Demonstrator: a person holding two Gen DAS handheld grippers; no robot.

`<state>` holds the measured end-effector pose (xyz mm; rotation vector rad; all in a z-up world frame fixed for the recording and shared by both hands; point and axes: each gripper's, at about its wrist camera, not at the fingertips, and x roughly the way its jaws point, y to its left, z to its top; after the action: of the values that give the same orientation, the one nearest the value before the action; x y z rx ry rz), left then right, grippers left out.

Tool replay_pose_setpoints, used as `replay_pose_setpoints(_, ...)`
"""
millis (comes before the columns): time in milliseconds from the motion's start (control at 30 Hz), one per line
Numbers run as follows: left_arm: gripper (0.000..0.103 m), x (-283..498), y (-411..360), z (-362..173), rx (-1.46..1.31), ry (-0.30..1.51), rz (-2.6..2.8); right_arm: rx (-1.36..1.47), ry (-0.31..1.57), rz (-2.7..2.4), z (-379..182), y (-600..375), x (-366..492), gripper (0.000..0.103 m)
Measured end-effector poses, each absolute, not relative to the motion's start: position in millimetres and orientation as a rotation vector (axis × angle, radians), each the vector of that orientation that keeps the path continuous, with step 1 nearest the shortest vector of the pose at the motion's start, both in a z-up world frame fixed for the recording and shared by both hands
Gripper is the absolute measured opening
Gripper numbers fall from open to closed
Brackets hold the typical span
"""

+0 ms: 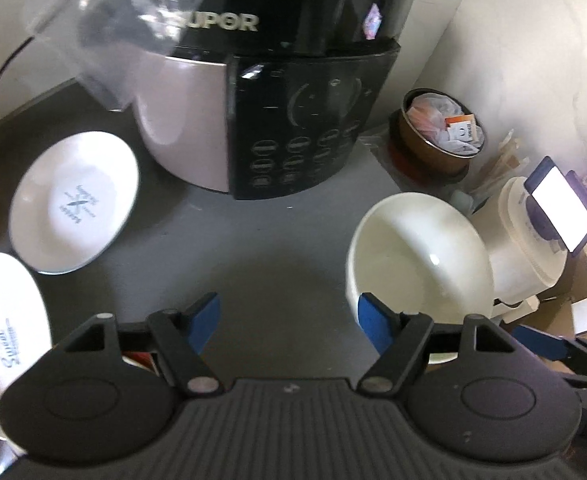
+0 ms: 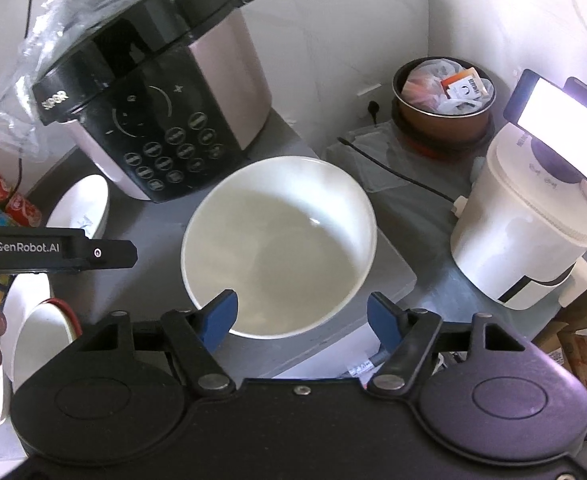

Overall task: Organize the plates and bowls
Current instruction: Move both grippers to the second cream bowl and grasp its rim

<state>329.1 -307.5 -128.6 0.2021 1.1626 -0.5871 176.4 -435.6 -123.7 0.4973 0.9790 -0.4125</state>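
My right gripper (image 2: 301, 314), fingers apart, hovers over the bowl (image 2: 279, 246) by the counter's (image 2: 393, 276) edge; left gripper (image 1: 287, 322) also apart, empty. Next: clamp the bowl's rim.

Both the left tool (image 1: 287, 322) and right tool (image 2: 303, 314) hover spread wide, gripping nothing.

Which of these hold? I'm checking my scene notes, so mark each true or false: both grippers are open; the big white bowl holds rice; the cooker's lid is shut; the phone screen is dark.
1. Both grippers are open. True: the left gripper and the right gripper hold nothing.
2. The large white bowl holds rice. False: it is empty.
3. The SUPOR rice cooker has its lid shut. True.
4. The phone screen is dark. False: it glows bright white.
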Motion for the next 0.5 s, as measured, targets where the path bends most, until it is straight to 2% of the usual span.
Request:
replay_pose_setpoints(100,0.072,329,-319,-132,0.218,1.154,-0.612,0.503,0.998,-0.432,-131,-442,176,0.060)
replay_pose_setpoints(300,0.066,329,-337,-141,0.230,1.152,-0.634,0.589,1.054,-0.394,-154,-457,179,0.031)
replay_pose_setpoints(500,0.053,331,-349,-154,0.242,1.174,-0.637,0.551,1.076,-0.354,-160,-457,186,0.027)
